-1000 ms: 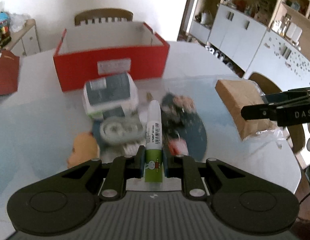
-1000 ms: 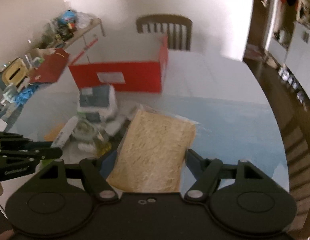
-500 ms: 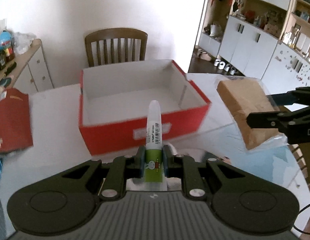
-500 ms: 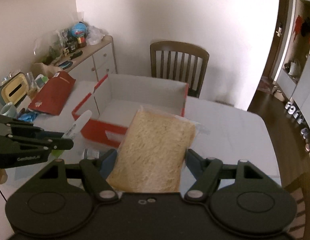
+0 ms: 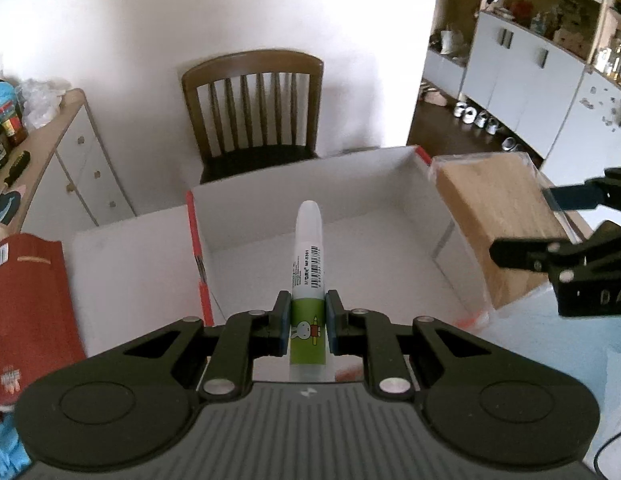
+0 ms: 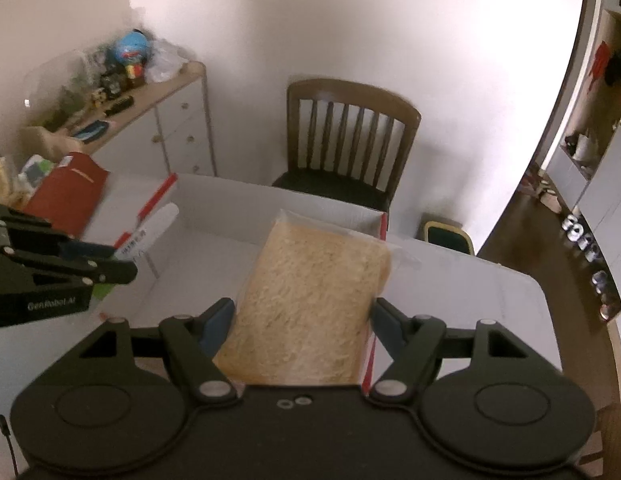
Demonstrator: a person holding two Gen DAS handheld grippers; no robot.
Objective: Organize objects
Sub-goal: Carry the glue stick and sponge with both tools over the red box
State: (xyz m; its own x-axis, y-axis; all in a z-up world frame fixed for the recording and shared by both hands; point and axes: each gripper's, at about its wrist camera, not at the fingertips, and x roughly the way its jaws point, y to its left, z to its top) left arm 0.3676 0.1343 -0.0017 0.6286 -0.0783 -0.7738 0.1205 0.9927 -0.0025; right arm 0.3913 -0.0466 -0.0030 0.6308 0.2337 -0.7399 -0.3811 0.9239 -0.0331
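- Left gripper [image 5: 308, 322]: we've got it pinching the glue stick [image 5: 308, 276] tight, hanging over the open red shoebox [image 5: 198, 256].
- Box looks empty inside, so nothing's dropped yet.
- Right gripper [image 6: 300, 320]: jaws spread wide but clamped on the bagged tan sponge [image 6: 310, 300], over the box's right edge. Both drops left.

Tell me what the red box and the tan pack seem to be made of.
Red box: likely cardboard, matte white inside, with thin folded walls. Tan pack: something coarse and fibrous, perhaps sponge or dried noodles, in clear glossy plastic film whose sealed edge sticks out beyond it.
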